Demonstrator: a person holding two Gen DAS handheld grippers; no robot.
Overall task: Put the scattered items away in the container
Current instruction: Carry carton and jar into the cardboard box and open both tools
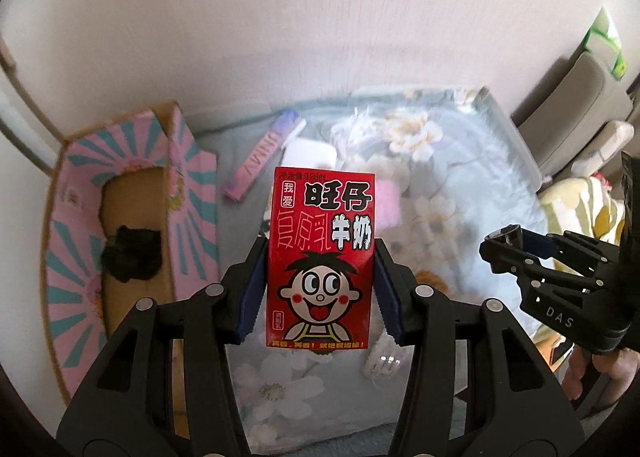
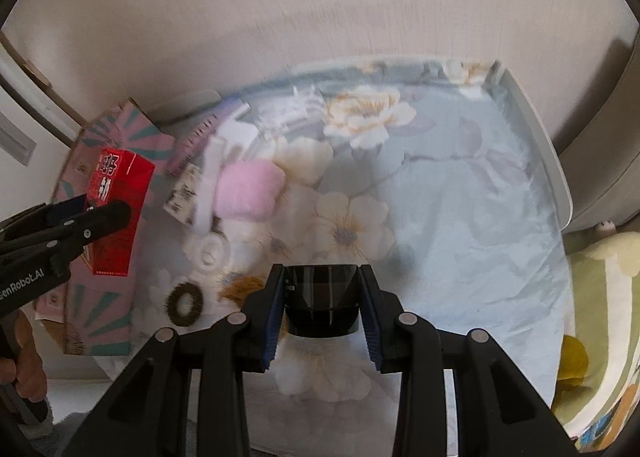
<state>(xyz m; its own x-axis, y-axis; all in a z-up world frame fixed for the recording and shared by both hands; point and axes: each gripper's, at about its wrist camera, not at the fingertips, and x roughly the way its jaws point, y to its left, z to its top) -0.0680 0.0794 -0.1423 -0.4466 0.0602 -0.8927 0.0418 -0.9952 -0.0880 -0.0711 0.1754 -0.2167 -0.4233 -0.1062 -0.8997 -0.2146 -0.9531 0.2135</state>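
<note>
One milk carton [image 1: 321,253], one box [image 1: 76,241], two grippers.

Blk cap [image 2: 320,299] in R tool [image 2: 322,313]

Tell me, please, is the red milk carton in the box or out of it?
Out: the carton is clamped between the left gripper's fingers, off the cloth, with the box to its left.
</note>
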